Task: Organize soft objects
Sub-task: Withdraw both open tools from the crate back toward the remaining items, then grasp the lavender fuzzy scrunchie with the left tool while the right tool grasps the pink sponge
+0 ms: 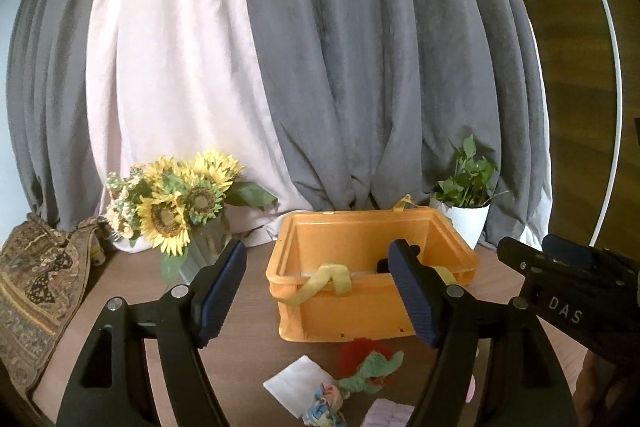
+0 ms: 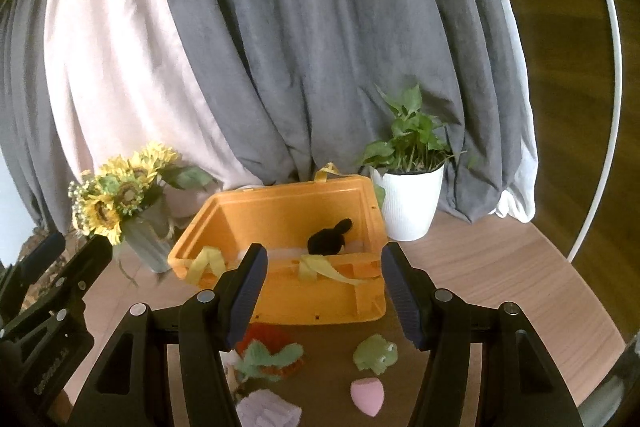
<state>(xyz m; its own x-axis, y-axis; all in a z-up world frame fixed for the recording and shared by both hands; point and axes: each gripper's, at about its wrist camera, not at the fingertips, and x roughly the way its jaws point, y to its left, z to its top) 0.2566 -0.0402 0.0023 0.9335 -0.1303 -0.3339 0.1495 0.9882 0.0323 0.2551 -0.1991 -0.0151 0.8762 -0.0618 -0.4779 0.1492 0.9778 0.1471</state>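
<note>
An orange plastic bin with yellow strap handles stands on the round wooden table. A black soft toy lies inside the bin. In front of the bin lie a green-and-red plush, a colourful cloth ball, a white cloth, a green frog, a pink egg-shaped sponge and a lilac cloth. My left gripper hangs above these, open and empty. My right gripper is beside it, also open with nothing between its fingers.
A vase of sunflowers stands left of the bin and a white potted plant behind it on the right. A patterned cushion lies at the far left. Grey and pale pink curtains hang behind the table.
</note>
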